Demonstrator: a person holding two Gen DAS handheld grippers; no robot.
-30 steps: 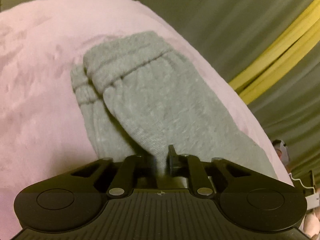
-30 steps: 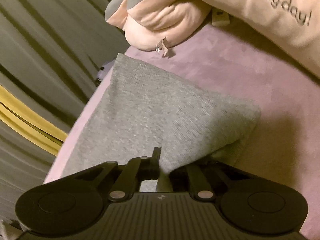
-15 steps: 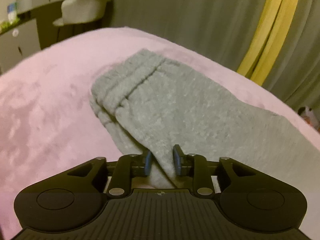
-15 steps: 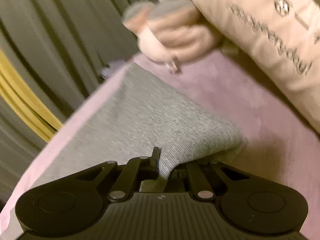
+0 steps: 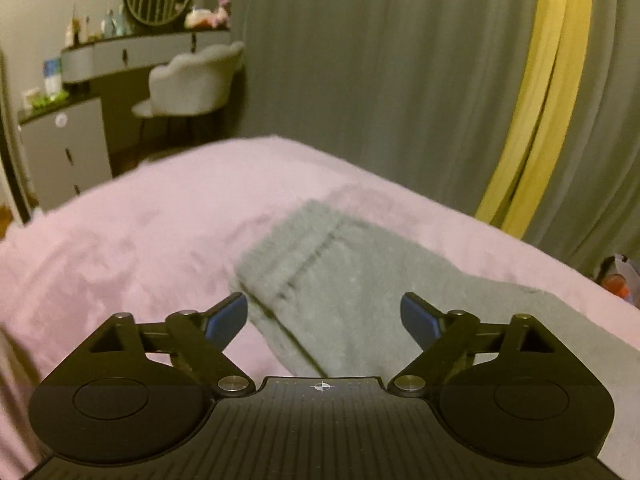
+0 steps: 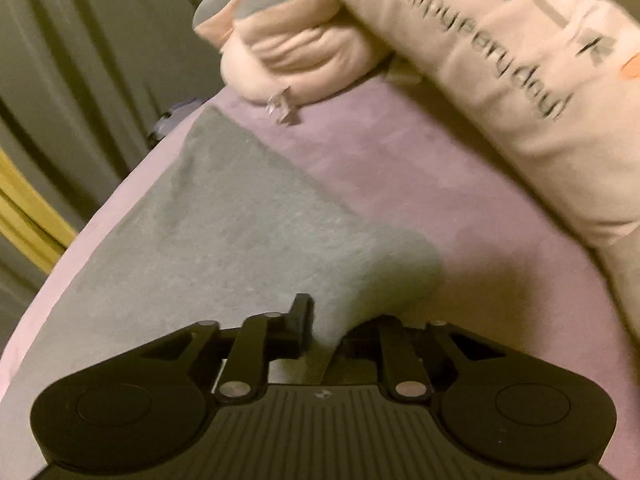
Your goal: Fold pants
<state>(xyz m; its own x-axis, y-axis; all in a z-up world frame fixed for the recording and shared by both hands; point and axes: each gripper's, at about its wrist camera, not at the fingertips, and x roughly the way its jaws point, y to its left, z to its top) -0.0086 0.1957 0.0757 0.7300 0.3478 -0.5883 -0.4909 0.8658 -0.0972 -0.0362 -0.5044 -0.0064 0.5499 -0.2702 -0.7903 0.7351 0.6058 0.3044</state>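
Note:
Grey pants [image 5: 352, 280] lie on a pink bedspread [image 5: 140, 248], their ribbed cuffs pointing away from me in the left wrist view. My left gripper [image 5: 324, 316] is wide open and empty, raised just above the cuff end, its blue pads [image 5: 228, 316] spread apart. In the right wrist view the other end of the grey pants [image 6: 240, 232] lies flat, with one corner pulled up. My right gripper [image 6: 326, 324] is shut on that corner of the fabric.
A plush toy [image 6: 288, 44] and a lettered pillow [image 6: 520, 80] lie at the head of the bed. Grey curtains with a yellow stripe [image 5: 536, 92] hang beyond the bed's far edge. A dresser and chair [image 5: 188, 84] stand at the far left.
My left gripper has opened, let go of the pant leg and lifted away; the cuffs now lie flat. My right gripper still holds its corner and has shifted slightly.

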